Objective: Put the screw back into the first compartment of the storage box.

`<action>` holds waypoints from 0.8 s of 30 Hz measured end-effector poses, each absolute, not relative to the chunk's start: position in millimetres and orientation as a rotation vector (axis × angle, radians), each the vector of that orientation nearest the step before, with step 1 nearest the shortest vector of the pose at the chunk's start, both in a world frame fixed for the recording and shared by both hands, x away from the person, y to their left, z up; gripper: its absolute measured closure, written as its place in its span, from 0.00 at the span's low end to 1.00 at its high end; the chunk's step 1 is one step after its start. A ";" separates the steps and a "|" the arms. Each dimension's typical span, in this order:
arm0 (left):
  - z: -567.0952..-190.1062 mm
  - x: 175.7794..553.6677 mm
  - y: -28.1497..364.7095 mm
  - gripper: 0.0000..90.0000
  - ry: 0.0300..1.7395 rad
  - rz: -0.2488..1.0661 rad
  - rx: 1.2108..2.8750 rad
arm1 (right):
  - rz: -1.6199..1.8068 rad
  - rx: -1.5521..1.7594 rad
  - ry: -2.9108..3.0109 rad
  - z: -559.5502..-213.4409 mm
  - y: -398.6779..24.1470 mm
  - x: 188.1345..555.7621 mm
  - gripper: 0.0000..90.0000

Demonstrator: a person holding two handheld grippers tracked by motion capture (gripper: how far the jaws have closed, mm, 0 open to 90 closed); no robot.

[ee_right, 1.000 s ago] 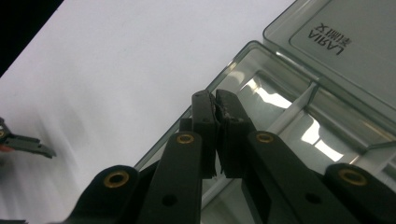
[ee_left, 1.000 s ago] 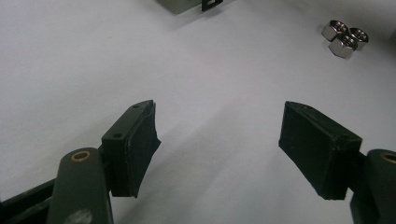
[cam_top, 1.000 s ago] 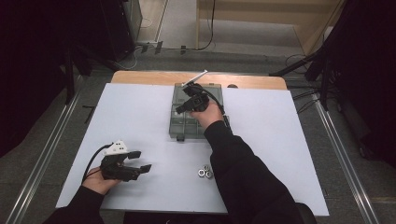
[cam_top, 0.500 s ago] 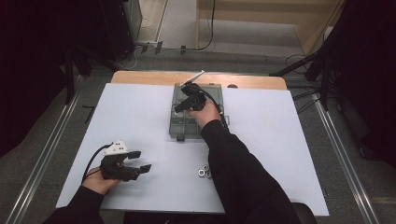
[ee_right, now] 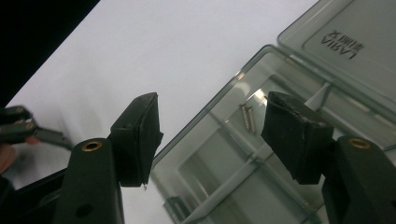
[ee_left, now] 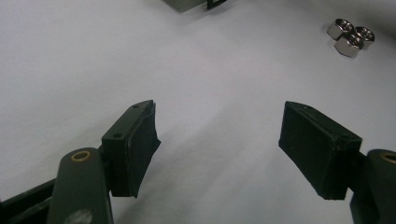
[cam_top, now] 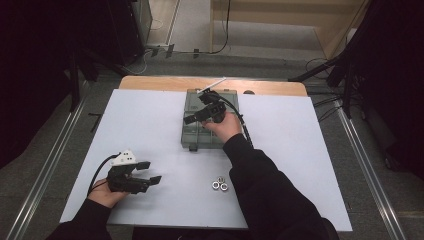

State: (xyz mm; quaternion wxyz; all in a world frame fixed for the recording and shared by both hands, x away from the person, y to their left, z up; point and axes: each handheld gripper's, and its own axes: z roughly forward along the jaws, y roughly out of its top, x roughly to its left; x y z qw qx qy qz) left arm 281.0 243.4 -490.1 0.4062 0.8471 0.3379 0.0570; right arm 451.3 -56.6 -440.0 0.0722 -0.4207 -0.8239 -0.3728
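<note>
Over the far middle of the white table (cam_top: 150,120), the right gripper (cam_top: 196,116) hangs above an open clear plastic box (cam_top: 192,137), held in the person's right hand (cam_top: 222,125). Its jaws have just been opening and now stand well apart with nothing between them. In the right gripper view a small metal spring (ee_right: 248,116) lies in one of the box's compartments, seen between the two black jaws, and the box's lid (ee_right: 355,51) lies folded back flat at the upper right.

The left gripper (cam_top: 150,172) rests low at the near left part of the table, in the left hand (cam_top: 107,195), well apart from the box. Its jaws are spread wide and empty, bare table showing between them in the left gripper view. Three metal nuts (ee_left: 350,36) sit touching one another on the table, near the person's right sleeve (cam_top: 260,170) and between the left gripper and the sleeve in the high view
</note>
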 end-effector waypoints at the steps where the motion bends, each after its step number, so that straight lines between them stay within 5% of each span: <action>1: -490.1 281.1 243.2 0.30 0.853 0.143 2.136 | -1.124 -1.248 -2.477 -439.7 -57.2 448.3 0.40; 24: -491.7 285.5 241.4 0.30 0.861 0.147 2.158 | -1.179 -1.058 -2.531 -440.9 -85.1 392.5 0.39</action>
